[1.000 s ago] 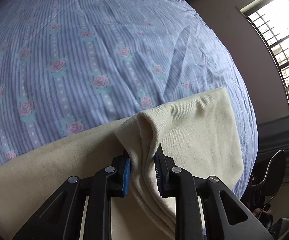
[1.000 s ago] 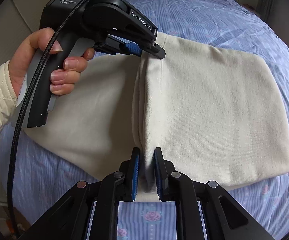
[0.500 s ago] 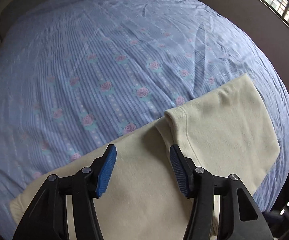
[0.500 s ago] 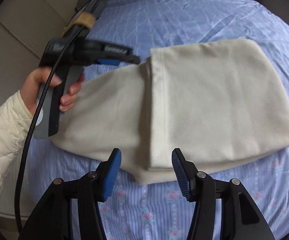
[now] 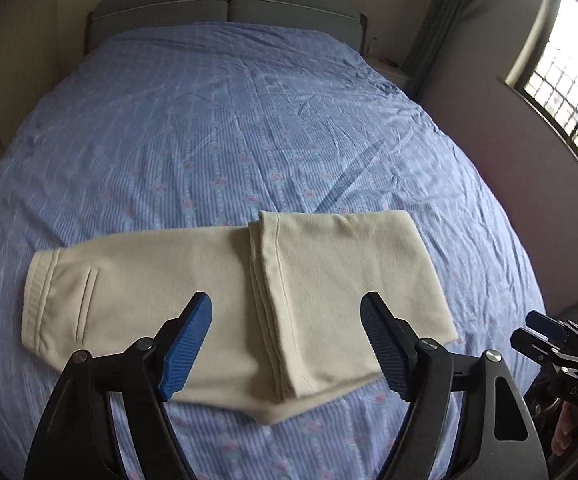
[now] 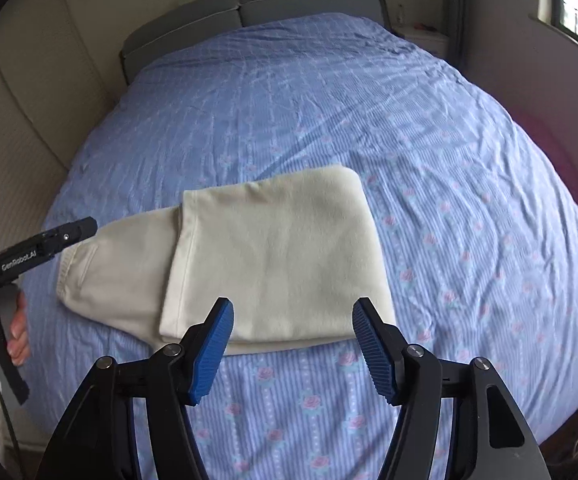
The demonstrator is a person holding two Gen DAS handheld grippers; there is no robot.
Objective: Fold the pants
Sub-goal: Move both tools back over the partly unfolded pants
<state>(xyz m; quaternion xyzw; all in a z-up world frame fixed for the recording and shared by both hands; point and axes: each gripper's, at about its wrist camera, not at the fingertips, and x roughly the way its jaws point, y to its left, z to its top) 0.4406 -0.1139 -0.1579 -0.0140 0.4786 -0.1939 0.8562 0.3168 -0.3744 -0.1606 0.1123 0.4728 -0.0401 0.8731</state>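
Both claws are hanging wide open and empty now, where a second ago each was pinching the cuff edge of the pants (image 5: 225,300). The left claw (image 5: 287,344) and right claw (image 6: 293,344) are pulling back above the bed (image 5: 229,128), so the leg end is lying released across the middle of the cream pants, near the bed's front edge. One fold is looking finished; the waistband (image 5: 37,300) is sticking out uncovered at the left, so another fold is probably waiting.
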